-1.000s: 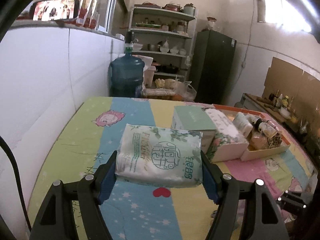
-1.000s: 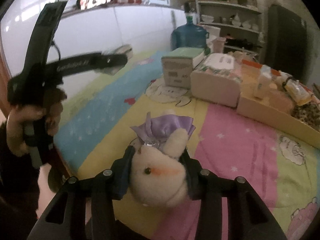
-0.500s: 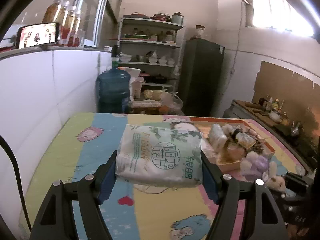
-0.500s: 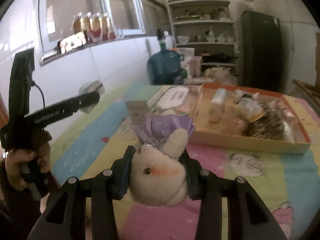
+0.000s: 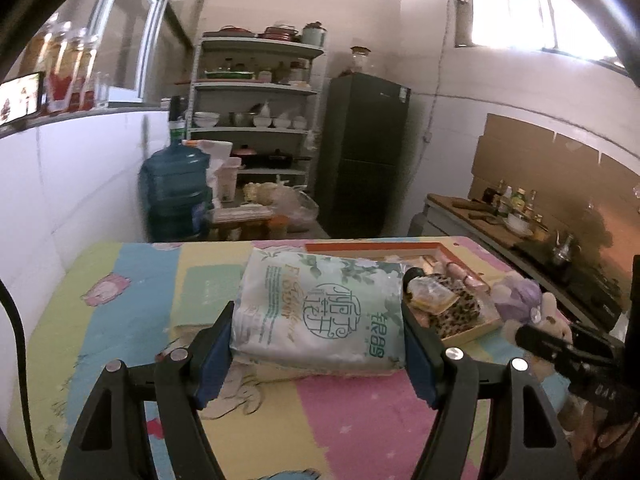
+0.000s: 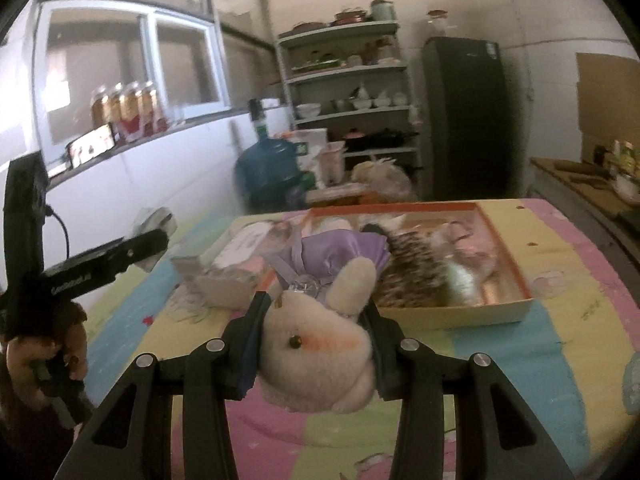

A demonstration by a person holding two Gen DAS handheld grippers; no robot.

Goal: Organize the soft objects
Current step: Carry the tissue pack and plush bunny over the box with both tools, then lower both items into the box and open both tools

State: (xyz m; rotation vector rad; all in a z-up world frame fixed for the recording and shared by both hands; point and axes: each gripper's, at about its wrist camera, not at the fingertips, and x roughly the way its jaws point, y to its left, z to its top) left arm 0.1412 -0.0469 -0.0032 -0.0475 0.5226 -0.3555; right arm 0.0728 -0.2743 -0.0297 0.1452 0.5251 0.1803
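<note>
**Carry Both Soft Items to the Box**

The left gripper [image 5: 318,354] clamps the tissue pack [image 5: 320,312] by its ends, above the table [image 5: 360,420]. The right gripper [image 6: 316,344] clamps the plush rabbit [image 6: 320,344] by the head. The orange-rimmed box [image 6: 508,276] lies far and right, apparently already crowded. Approach one item at a time. Lower it over a free spot before releasing. Avoid squeezing harder; both items deform.
</note>
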